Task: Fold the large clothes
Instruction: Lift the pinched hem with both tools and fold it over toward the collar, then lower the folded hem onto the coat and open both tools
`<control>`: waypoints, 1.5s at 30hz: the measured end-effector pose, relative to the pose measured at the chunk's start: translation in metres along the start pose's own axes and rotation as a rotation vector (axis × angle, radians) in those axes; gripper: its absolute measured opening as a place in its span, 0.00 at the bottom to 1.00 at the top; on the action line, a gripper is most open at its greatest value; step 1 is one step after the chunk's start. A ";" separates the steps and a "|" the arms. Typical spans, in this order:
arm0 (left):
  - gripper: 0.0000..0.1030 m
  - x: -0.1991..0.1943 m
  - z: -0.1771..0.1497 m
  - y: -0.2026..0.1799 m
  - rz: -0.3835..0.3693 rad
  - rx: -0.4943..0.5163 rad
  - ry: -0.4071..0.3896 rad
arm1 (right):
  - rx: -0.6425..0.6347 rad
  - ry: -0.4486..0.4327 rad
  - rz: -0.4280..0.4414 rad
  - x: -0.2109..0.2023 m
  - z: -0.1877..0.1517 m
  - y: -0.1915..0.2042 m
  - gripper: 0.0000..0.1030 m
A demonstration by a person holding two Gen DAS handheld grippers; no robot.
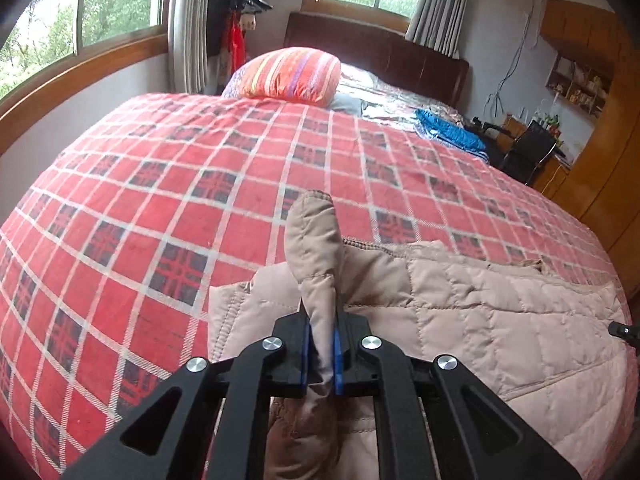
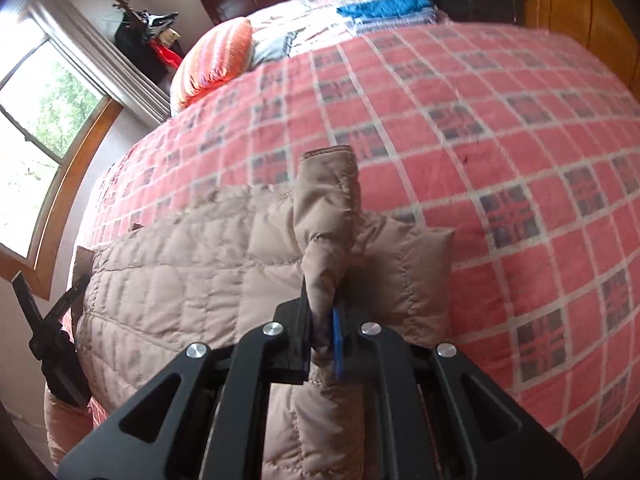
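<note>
Both grippers pinching jacket edge, fold in hand.
Your left gripper (image 1: 322,354) and right gripper (image 2: 322,344) each clamp a jacket (image 1: 500,320) corner; it lies at the bed's (image 1: 180,184) 6 o'clock edge. Probably carry both toward 12: open blanket there, pillow (image 1: 290,74) far.

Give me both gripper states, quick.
Left gripper: closed on a fold of the beige quilted padded jacket.
Right gripper: closed on the same jacket.
</note>
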State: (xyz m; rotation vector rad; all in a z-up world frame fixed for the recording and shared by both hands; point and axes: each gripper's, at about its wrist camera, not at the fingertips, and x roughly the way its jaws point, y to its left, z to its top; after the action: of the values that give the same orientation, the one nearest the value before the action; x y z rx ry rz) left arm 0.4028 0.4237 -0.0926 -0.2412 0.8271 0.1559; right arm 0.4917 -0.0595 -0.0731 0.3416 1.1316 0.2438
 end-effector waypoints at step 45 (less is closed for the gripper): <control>0.07 -0.114 -0.112 0.053 -0.279 -0.069 0.105 | -0.137 0.021 0.133 -0.097 -0.135 0.002 0.06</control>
State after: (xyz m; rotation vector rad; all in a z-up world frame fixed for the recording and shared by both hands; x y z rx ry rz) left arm 0.2350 0.4390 -0.0892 -0.4293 0.8842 -0.0910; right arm 0.3292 -0.0736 -0.0431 0.2933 1.1080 0.4416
